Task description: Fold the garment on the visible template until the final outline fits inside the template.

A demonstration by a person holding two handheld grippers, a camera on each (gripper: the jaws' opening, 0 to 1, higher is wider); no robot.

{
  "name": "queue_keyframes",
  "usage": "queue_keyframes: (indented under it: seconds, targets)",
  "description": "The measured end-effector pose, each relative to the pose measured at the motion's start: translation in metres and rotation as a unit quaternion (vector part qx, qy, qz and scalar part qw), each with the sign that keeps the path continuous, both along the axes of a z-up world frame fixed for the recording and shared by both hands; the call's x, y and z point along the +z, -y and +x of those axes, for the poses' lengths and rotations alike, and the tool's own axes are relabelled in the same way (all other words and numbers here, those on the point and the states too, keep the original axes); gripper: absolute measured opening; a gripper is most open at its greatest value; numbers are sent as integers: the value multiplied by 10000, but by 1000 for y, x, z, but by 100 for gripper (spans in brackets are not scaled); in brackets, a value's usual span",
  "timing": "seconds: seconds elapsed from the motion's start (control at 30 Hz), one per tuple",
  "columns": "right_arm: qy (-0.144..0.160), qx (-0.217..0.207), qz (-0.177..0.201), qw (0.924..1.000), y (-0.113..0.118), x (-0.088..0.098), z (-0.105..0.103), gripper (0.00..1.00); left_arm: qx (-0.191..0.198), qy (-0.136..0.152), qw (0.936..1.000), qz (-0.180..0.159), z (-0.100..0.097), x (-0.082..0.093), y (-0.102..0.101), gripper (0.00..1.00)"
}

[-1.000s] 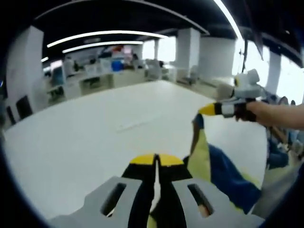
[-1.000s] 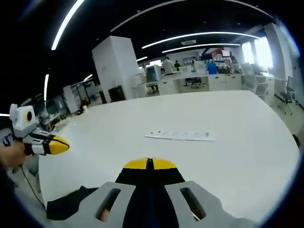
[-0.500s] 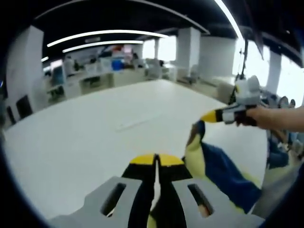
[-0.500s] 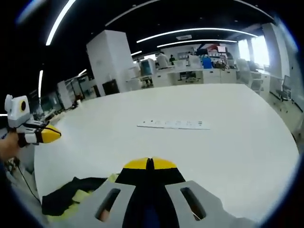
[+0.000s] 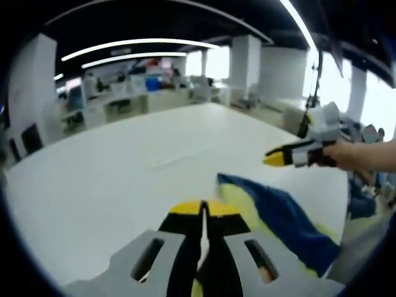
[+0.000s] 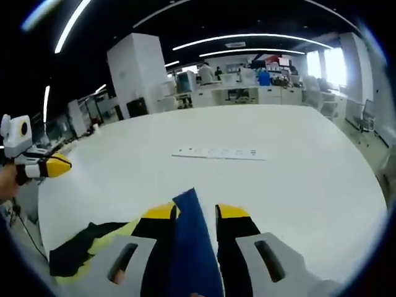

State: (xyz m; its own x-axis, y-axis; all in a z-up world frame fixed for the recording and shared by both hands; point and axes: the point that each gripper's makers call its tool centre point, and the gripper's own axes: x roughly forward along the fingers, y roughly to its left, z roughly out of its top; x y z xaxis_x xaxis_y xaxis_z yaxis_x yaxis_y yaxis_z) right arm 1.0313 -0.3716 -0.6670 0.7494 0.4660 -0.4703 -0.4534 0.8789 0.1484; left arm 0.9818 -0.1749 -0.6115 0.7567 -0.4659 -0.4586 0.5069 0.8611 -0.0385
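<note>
Left gripper view first: the left tool (image 5: 204,209) sits at the bottom centre of the frame, its yellow-tipped jaws pressed together, and a sliver of yellow cloth shows beneath them at the bottom edge, so it looks clamped on the garment (image 5: 272,216), though the contact itself is hidden. Half a second ago a corner of that blue and yellow garment hung lifted at the right tool's tip; now it lies low and spread across the lower right of the frame on the white tabletop (image 5: 111,185). The right tool (image 5: 275,158) floats at the right edge, apart from the cloth, held by a hand (image 5: 352,154).

Over to the right gripper view: big change here. The right tool (image 6: 197,213) has gone from jaws tight together to jaws parted, and a blue point of the garment (image 6: 192,247) stands between them without being pinched. It has let go. More dark and yellow cloth lies at the lower left of the frame. The left tool (image 6: 52,166) shows at the left edge. A pale strip (image 6: 216,153) lies on the tabletop mid-frame.

My read: one corner has been dropped to lay the garment out, so folding proper has hardly begun, and I cannot make out a template outline.
</note>
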Motion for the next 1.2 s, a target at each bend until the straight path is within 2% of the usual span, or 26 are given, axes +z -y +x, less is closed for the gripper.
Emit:
queue_keyframes:
  seconds: [0.13, 0.23, 0.47, 0.6, 0.87, 1.07, 1.2]
  targets:
    - [212, -65, -78, 9997, 2, 10, -4, 48, 1, 8, 10000, 10, -1, 1, 0, 0]
    - [366, -84, -47, 9993, 3, 21, -8, 52, -1, 16, 10000, 16, -1, 2, -1, 0]
    - [551, -61, 26, 9985, 8, 41, -24, 51, -17, 65, 10000, 21, -2, 7, 0, 0]
    - [619, -18, 48, 9981, 11, 51, -45, 51, -38, 99, 9999, 22, -6, 11, 2, 0]
    - [616, -77, 55, 9981, 32, 58, -89, 51, -38, 135, 9999, 2, -21, 18, 2, 0]
    - [589, -258, 120, 9979, 43, 61, -105, 51, -77, 184, 9998, -55, -37, 26, 4, 0]
    - [618, -234, 134, 9977, 45, 67, -114, 52, -44, 145, 9999, -80, -52, 29, 1, 15]
